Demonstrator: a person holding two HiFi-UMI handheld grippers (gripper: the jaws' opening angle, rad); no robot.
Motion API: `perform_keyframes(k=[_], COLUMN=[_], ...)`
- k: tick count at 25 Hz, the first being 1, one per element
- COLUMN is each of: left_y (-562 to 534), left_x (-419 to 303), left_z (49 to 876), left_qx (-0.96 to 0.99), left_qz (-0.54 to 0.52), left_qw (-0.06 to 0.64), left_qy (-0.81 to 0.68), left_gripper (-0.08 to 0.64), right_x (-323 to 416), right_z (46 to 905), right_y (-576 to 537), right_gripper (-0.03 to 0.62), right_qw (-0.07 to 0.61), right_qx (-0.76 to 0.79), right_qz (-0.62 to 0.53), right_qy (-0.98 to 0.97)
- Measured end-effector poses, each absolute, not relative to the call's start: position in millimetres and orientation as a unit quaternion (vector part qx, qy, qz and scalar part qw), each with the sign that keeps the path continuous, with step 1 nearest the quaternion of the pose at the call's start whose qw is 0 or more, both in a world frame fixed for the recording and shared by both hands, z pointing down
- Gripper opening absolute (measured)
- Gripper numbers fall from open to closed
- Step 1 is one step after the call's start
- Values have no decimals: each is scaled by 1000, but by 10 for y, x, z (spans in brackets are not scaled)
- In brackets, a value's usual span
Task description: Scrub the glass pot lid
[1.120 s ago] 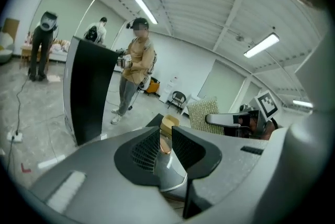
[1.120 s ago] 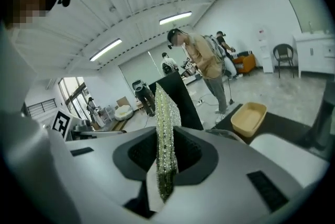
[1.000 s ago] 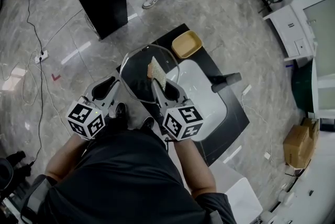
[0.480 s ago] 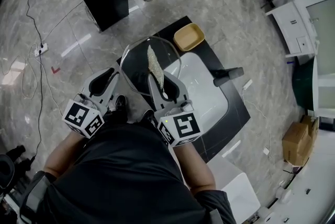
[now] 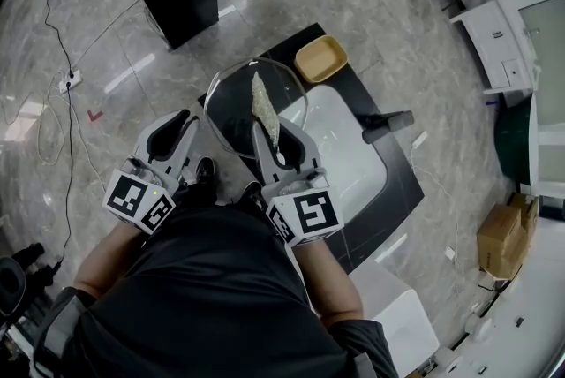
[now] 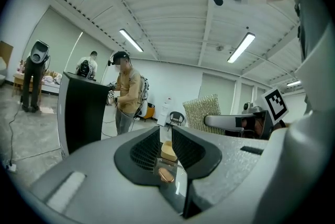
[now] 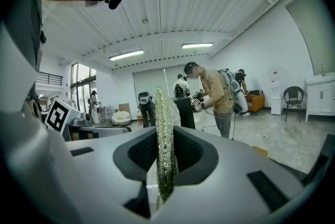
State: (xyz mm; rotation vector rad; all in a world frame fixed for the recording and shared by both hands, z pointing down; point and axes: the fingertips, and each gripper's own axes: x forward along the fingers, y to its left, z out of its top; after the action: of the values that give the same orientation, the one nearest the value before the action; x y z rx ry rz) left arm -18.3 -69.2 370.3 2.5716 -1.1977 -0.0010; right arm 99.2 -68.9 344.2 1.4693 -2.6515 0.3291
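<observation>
Mid-scrub, by the look of it. Glass pot lid [image 5: 231, 116] raised at the centre of the head view, tilted, over the left edge of the white sink [image 5: 344, 164] set in the dark tabletop [image 5: 393, 191]. Left gripper [image 5: 194, 131] at centre left, closed narrow on the lid's rim, with the glass edge pinched between the ribbed jaws in the left gripper view. Right gripper [image 5: 275, 142] just to its right, clamped on a pale scrub pad [image 5: 263, 102] that stands edge-up out of the jaws and lies across the glass toward the top of the frame.

For a good pass:
- Hold the rim firmly on the left; wet glass probably slips under sideways push.
- Turn the right wrist so the pad's broad face meets the glass rather than its thin edge.
- Press lightly and match that pressure with the left, so the lid does not pivot in the jaws.
- Work in short overlapping strokes from centre to rim, staying clear of the left jaws.
- Stay over the sink for drips, well away from the dark faucet [image 5: 386, 124] at centre right and the yellow dish [image 5: 320, 58] above.
- Rotate the lid in stages to reach the part hidden under the grip.
</observation>
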Motion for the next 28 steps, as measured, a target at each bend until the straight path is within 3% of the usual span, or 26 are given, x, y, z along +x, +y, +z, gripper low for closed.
perform_keyframes(k=[28], left_y=[-659], left_x=[-153], left_z=[3744], left_qx=[897], left_qz=[3], left_qw=[163], left_qy=[-410], left_gripper=[74], right_x=[1003], right_z=[3324], right_y=[-654], right_gripper=[65], right_qw=[37], right_qx=[482], right_qz=[97], right_qy=[-870])
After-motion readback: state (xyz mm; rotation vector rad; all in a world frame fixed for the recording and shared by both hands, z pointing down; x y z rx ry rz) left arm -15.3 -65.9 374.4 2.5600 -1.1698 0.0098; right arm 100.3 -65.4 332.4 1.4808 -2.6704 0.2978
